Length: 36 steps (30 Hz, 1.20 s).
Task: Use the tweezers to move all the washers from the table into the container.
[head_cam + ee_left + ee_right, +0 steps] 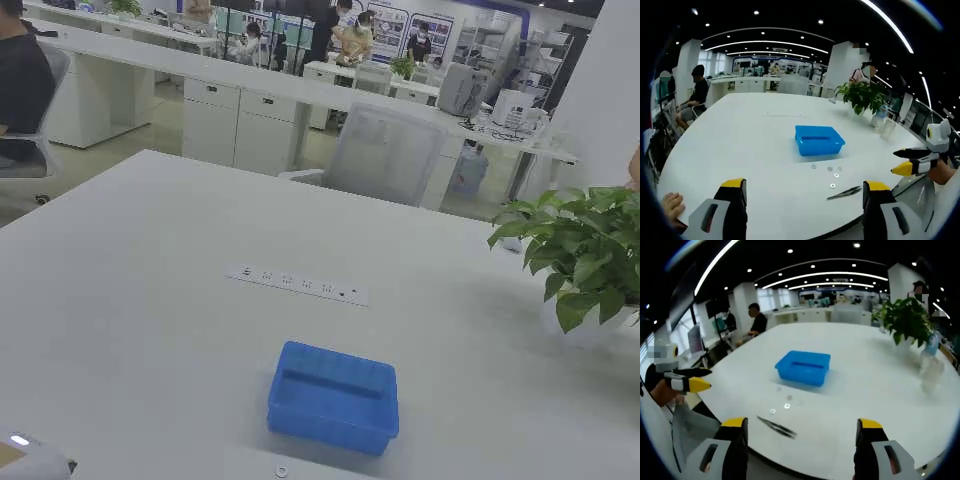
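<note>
- Open-plan office, evenly lit. The wide white surface (150, 300) carries every task item toward its near edge.
- Blue rectangular plastic container (818, 139): upright, open-topped, on the surface beyond the other items. No washer can be made out inside, so the task appears barely begun.
- Left gripper (804, 185) and right gripper (802, 422): each has its yellow-tipped fingers (733, 183) spread wide and holds nothing. Both hang off the near edge, clear of all items.
- Thin metal tweezers (776, 426): lying flat near the edge, on the grippers' side of the container. Picking them up looks to be the step in hand. Recommend a low, level approach and closing across the two arms partway along, so that further squeeze brings the tips together.
- Small flat metal washers (833, 186): several lie loose between tweezers and container, the nearest just beside the tweezers. Risk: a careless sweep at the tweezers could scatter them, so come in from the edge side.
</note>
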### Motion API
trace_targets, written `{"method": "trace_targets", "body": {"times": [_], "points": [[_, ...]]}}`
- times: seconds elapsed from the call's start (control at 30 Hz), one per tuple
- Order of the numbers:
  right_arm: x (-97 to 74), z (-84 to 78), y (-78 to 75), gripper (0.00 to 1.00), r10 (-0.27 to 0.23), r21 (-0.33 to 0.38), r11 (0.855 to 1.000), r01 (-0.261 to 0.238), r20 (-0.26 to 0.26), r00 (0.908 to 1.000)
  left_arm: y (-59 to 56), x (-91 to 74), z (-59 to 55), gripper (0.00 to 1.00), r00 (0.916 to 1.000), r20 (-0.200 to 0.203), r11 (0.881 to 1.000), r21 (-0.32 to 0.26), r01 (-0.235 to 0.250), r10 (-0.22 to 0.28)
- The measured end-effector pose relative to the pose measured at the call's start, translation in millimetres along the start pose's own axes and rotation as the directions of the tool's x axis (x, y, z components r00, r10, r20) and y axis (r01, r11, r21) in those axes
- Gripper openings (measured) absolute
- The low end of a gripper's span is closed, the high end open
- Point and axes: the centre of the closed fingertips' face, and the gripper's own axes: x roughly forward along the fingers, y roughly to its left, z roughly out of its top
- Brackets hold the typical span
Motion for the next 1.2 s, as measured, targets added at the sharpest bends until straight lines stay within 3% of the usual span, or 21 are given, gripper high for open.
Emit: {"method": "trace_targets", "body": {"times": [0.27,0.6,1.2], "points": [[1.2,2.4,4.4,0.87,0.006,-0.023,1.000,-0.006,-0.007,1.0000,-2.2,0.7,-1.5,0.99,0.9999,-0.002,1.000,0.013,0.016,-0.016],[4.8,-1.2,10.7,0.87,0.016,-0.038,0.999,-0.017,-0.021,0.9996,-13.2,4.5,-6.4,0.97,0.9978,-0.031,0.997,0.050,0.060,-0.058],[5.8,-2.2,3.9,0.87,0.006,-0.020,1.000,-0.007,-0.022,0.9997,-20.8,7.3,-8.5,0.95,0.9945,-0.050,0.991,0.089,0.096,-0.092]]}}
